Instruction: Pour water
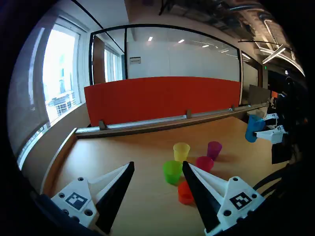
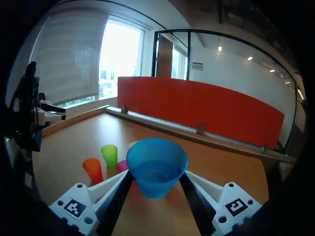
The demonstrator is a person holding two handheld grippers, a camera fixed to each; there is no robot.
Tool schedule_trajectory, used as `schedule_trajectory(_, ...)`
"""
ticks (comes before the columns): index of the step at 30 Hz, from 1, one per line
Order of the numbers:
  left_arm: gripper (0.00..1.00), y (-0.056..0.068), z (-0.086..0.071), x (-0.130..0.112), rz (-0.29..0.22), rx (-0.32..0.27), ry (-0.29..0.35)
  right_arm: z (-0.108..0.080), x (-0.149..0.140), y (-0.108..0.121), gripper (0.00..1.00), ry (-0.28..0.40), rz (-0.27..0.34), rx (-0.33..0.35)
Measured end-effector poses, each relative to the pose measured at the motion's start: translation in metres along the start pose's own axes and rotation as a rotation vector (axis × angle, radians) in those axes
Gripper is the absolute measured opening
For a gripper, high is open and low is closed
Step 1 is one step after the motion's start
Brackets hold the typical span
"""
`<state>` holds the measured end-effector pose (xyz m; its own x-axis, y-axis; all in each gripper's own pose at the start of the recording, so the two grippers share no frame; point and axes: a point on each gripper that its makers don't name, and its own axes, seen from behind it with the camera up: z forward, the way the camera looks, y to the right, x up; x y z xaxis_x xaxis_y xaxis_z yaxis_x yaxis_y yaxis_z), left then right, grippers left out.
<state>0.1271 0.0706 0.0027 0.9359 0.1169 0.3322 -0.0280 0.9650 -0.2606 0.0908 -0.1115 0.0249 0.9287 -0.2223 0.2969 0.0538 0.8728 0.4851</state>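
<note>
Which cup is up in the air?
The blue cup, gripped by the right gripper. The green cup, yellow cup, pink cup, purple cup and orange cup stand on the table.

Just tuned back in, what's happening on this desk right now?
A person is working two handheld grippers over a wooden desk. The right gripper grips a blue cup between both fingers, roughly upright and lifted off the desk; whether it contains water is hard to tell. The left gripper is open and empty, hovering over a cluster: green cup, yellow cup, purple cup, pink cup, orange cup. Nothing is being poured yet.
</note>
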Motion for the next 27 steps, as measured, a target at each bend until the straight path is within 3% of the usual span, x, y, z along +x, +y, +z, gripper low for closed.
schedule_trajectory(6,0.9,0.005,0.006,-0.002,0.002,-0.014,-0.002,-0.004,0.005,0.004,0.85,0.002,-0.007,-0.009)
schedule_trajectory(12,0.9,0.009,0.021,-0.013,0.009,-0.041,-0.023,-0.009,0.009,0.005,0.85,0.002,-0.013,-0.016)
schedule_trajectory(27,0.9,0.024,0.087,-0.053,0.072,-0.157,-0.132,-0.021,0.009,0.006,0.85,-0.019,-0.004,-0.051)
